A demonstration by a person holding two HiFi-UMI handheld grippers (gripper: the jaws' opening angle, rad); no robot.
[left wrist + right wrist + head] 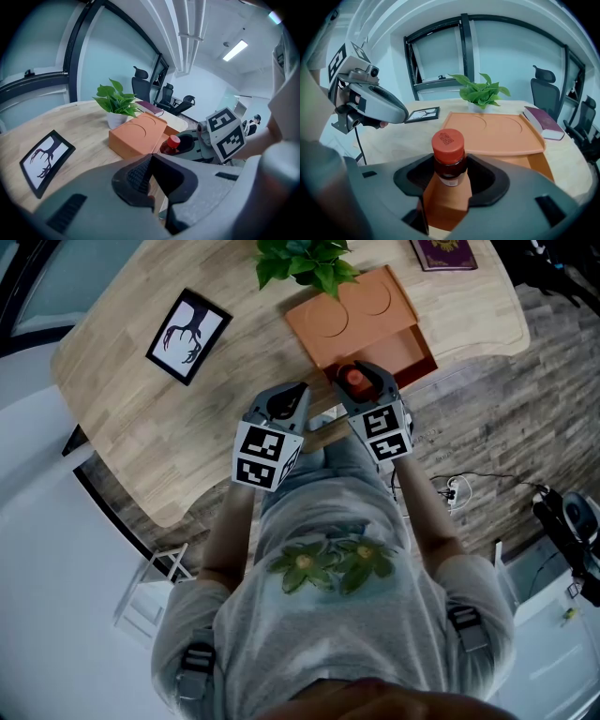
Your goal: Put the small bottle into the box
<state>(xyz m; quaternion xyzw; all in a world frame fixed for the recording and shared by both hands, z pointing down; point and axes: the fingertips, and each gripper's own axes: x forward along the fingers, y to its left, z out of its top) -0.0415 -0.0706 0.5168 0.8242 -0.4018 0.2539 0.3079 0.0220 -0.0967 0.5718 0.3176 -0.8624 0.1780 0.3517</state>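
Observation:
A small dark bottle with a red cap (449,157) stands upright between the jaws of my right gripper (449,174), which is shut on it. The head view shows this bottle (354,379) at the near end of the orange box (349,313), by its pulled-out open tray (411,351). Seen from the right gripper, the box lid (494,131) lies just beyond the bottle. My left gripper (151,158) is shut with nothing in it. It hovers at the table's front edge, left of the right gripper (361,381). The left gripper view also catches the bottle (170,144) beside the box (137,133).
A potted green plant (305,261) stands behind the box. A framed picture of a black tree (187,336) lies on the wooden table (122,418) at the left. A dark red book (442,253) rests at the far right. Office chairs (140,86) stand beyond the table.

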